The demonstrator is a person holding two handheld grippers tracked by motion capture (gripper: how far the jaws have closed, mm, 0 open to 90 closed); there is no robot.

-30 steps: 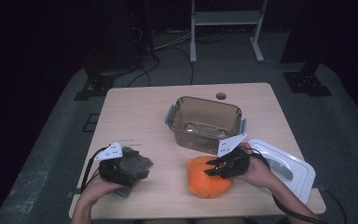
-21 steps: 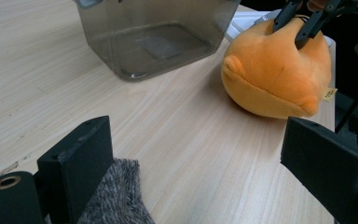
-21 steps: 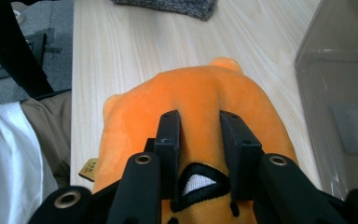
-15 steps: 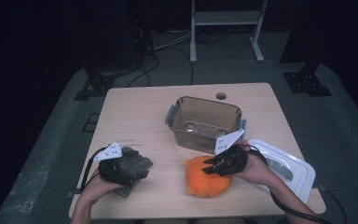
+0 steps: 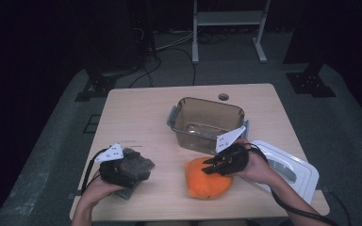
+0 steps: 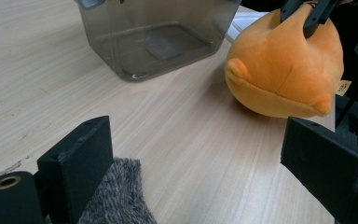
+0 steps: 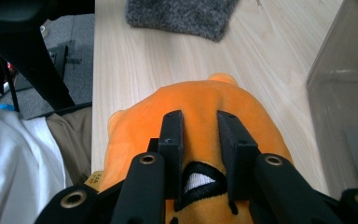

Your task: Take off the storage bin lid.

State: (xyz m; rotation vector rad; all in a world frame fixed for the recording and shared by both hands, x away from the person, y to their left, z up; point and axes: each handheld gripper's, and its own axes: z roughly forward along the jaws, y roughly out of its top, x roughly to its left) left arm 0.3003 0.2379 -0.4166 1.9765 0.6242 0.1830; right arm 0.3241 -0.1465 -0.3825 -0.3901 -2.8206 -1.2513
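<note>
An orange plush toy (image 5: 206,183) lies on the table's near side, right of centre. My right gripper (image 5: 208,168) is down on it from the right and shut on a fold of its fabric (image 7: 199,116). Its jaws have just been closing, with the toy (image 7: 200,100) between them. A grey fuzzy cloth (image 5: 139,164) lies near the left front. My left gripper (image 5: 131,170) sits over it, open wide (image 6: 198,140). The cloth (image 6: 116,196) lies by the left jaw, not gripped. The orange toy (image 6: 279,70) also shows farther off in the left gripper view.
A clear, empty brown-tinted plastic box (image 5: 206,101) stands at mid-table, just beyond the toy (image 6: 158,37) (image 7: 349,93). Its white lid (image 5: 290,167) lies at the right front under the person's right forearm. A small hole (image 5: 223,97) is at the table's far edge.
The right gripper has edged slightly over the orange toy. The left hand and the grey cloth have stayed where they were.
</note>
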